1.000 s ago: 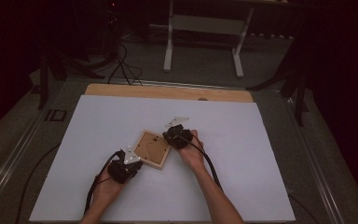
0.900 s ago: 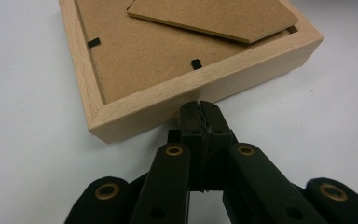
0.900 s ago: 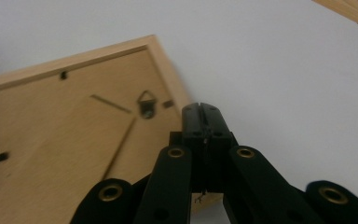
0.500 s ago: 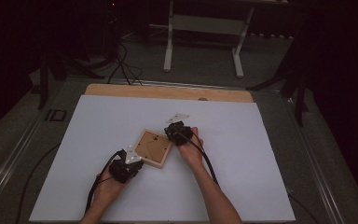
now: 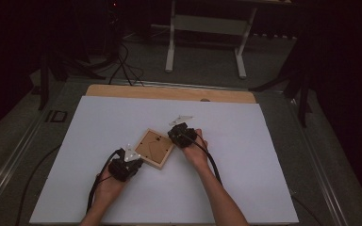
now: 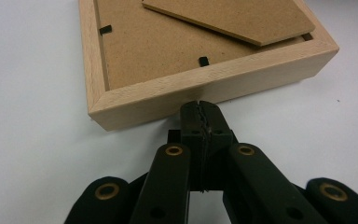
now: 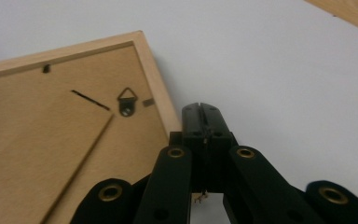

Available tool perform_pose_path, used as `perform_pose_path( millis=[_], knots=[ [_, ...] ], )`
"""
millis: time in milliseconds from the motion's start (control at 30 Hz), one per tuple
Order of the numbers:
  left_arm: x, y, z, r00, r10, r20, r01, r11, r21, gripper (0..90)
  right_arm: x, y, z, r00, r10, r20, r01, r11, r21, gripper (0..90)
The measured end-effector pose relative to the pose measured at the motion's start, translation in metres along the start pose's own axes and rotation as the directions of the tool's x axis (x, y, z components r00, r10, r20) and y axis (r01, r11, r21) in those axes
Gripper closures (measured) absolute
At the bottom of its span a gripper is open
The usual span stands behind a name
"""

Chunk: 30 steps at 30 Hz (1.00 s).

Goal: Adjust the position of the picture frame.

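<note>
Your left gripper (image 6: 200,112): jaws pressed together, nothing between, tips touching outer wooden edge of picture frame (image 6: 205,88) dead ahead. Frame lies back-up; brown backing board (image 6: 149,51) beyond tips, loose stand panel (image 6: 233,18) farther off, up and right.

Your right gripper (image 7: 200,114): jaws closed flat, empty, tips just beside frame's edge, frame to their left. Hanger ring (image 7: 128,103) left of tips. White table surface (image 7: 279,74) ahead and right.
</note>
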<state>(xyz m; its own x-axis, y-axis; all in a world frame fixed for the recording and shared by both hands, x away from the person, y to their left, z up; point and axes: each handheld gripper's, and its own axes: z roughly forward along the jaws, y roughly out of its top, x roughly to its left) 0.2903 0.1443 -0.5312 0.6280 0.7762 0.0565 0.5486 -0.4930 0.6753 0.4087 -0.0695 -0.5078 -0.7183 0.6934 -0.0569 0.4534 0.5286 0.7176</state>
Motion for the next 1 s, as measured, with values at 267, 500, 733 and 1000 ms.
perform_pose_path(
  millis=[267, 500, 733, 1000],
  knots=[
    [0.000, 0.001, 0.001, 1.0000, 0.000, -0.003, 0.000, 1.0000, 0.003, 89.4, -0.005, -0.003, 0.005, 0.9994, 0.033, 0.005, -0.033, 0.999, 0.035, 90.0],
    [0.000, 0.002, 0.002, 0.9999, -0.006, -0.011, 0.006, 1.0000, 0.002, 89.4, -0.004, -0.010, -0.003, 0.9997, 0.024, 0.004, -0.024, 0.999, 0.042, 90.0],
    [0.000, 0.005, 0.006, 0.9997, -0.012, -0.019, 0.012, 0.9999, -0.003, 89.5, -0.002, -0.027, -0.017, 1.0000, 0.008, 0.003, -0.008, 0.999, 0.051, 90.0],
    [0.001, 0.009, 0.012, 0.9987, -0.050, -0.013, 0.049, 0.9986, -0.018, 89.5, -0.002, -0.042, -0.031, 0.9999, 0.017, 0.002, -0.017, 0.999, 0.045, 89.9]
  ],
)
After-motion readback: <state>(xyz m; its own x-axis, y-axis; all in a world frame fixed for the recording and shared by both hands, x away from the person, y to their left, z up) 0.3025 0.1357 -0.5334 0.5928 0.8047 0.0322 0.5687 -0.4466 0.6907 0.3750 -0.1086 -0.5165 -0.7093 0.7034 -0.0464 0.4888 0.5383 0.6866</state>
